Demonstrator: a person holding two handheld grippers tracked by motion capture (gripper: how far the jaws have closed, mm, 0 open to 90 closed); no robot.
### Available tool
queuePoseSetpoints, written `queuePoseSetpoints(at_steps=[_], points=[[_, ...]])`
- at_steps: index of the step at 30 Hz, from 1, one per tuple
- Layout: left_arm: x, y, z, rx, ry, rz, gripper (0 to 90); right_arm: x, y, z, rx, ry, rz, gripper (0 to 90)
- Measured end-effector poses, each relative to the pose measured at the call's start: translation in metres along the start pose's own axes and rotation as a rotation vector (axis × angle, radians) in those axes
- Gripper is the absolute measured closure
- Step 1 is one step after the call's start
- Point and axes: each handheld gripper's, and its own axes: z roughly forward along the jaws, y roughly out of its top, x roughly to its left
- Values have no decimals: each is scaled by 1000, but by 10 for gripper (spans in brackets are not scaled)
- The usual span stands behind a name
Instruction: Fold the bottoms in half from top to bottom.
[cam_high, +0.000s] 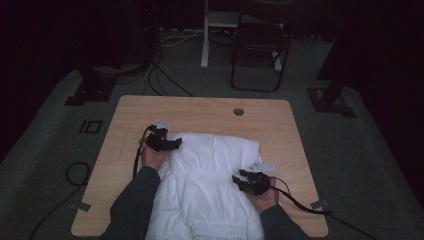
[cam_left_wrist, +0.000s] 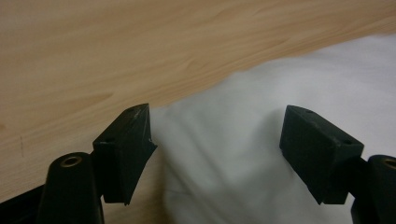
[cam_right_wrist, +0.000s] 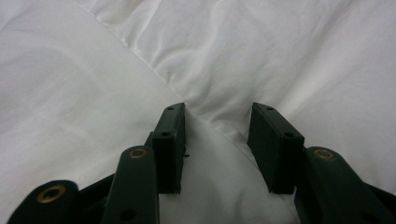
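Note:
A white padded garment (cam_high: 215, 170) lies spread on the wooden table (cam_high: 200, 107), its elastic hem at the near edge. My left gripper (cam_high: 175, 144) is at the garment's far left corner. In the left gripper view this gripper (cam_left_wrist: 217, 135) stands open, jaws wide apart over the edge of the white cloth (cam_left_wrist: 243, 116) with nothing pinched. My right gripper (cam_high: 239, 179) rests on the garment's right side. In the right gripper view its jaws (cam_right_wrist: 217, 121) stand part-way closed on a raised fold of the cloth (cam_right_wrist: 280, 56), with creases running into the gap.
Bare wood shows along the table's far and left sides, with a round cable hole (cam_high: 238, 111) near the far edge. A folding chair (cam_high: 260, 50) and cables (cam_high: 160, 80) stand on the grey floor beyond. Each gripper trails a black cable.

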Motion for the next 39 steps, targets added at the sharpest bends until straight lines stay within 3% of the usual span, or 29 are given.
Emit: queuePoseSetpoints(at_steps=[2, 3, 4, 10, 11, 12, 15, 17, 22, 24, 26, 27, 29, 32, 36, 39], points=[[3, -1, 7, 35, 0, 15, 237, 0, 0, 0, 0, 0, 0, 559], [5, -2, 10, 45, -5, 1, 229, 0, 0, 0, 0, 0, 0, 559], [8, -3, 11, 48, -24, -19, 227, 0, 0, 0, 0, 0, 0, 559], [7, -4, 12, 48, -39, -1, 245, -1, 0, 0, 0, 7, 8, 558], [6, -3, 11, 48, -64, -1, 305, -1, 0, 0, 0, 8, 8, 558], [5, -3, 10, 51, -97, -5, 426, -1, 0, 0, 0, 8, 8, 558], [3, -5, 10, 59, -139, -5, 720, -3, 0, 0, -2, 19, 19, 554], [3, -6, 10, 56, -137, -2, 767, -4, 0, 0, -3, 32, 32, 553], [1, -8, 9, 40, -127, -1, 776, -9, 3, -2, 8, 69, 54, 549], [2, -8, 10, 36, -130, 1, 776, -18, 12, -8, 7, 79, 83, 512], [2, -8, 10, 38, -132, 4, 776, -30, 24, -18, -32, 19, 68, 449], [2, -8, 10, 38, -131, 5, 775, -37, 31, -22, -44, -8, 72, 389], [2, -8, 10, 38, -130, 3, 774, -56, 45, -24, -62, -57, 89, 351], [1, -9, 10, 33, -129, 0, 774, -87, 62, -10, -29, -133, 117, 284], [3, -9, 10, 31, -137, -5, 773, -119, 68, 22, 32, -150, 183, 262], [4, -9, 10, 32, -144, -3, 773, -127, 65, 41, 59, -137, 208, 265]])
